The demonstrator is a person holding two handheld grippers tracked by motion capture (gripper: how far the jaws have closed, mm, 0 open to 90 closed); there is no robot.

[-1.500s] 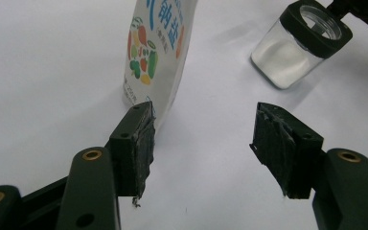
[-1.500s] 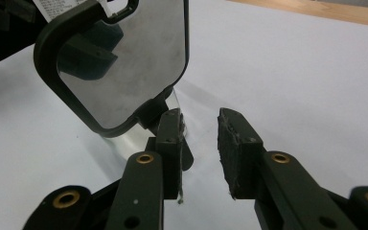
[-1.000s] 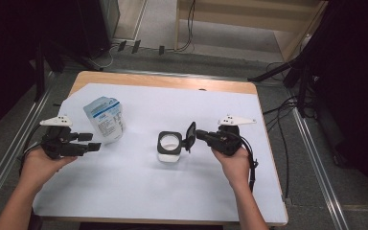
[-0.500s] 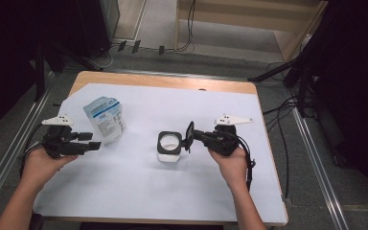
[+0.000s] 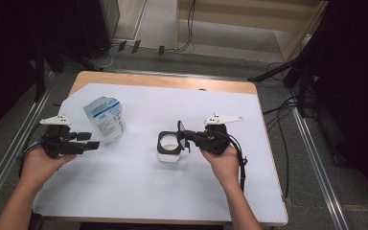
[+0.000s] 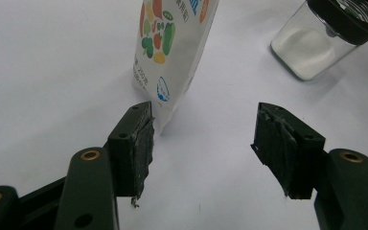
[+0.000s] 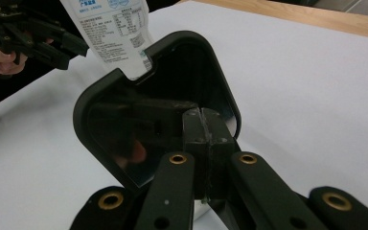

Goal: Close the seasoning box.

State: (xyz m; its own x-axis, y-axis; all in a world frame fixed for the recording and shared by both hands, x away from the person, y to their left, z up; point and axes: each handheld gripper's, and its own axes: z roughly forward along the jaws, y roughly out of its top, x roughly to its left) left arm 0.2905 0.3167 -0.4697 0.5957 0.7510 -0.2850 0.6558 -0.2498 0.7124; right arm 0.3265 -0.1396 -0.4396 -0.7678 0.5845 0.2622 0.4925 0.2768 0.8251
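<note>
The glass jar [image 5: 168, 147] stands near the middle of the white sheet [image 5: 139, 191] that covers the table, with a little white powder in its bottom, clearest in the left gripper view [image 6: 311, 48]. Its black hinged lid [image 5: 180, 132] is tipped up on the jar's right side, so the mouth is open. The right gripper [image 5: 188, 136] has its jaws pressed together on that lid; in the right gripper view the jaws meet flat against the lid's [image 7: 158, 110] glossy underside.

To the left of the jar, well apart from it, a white stand-up pouch [image 5: 106, 119] with blue print rests upright. The left gripper [image 5: 93, 144] sits low just in front of the pouch, jaws spread wide and holding nothing; in the left gripper view the pouch's [image 6: 172, 52] lower corner sits just beyond the gap between the jaws.

As a judgement: opening the jar looks done. Picking up the pouch has not happened, nor has any pouring into the jar, if that is the aim; the pouch's top looks sealed, though that is hard to tell.
</note>
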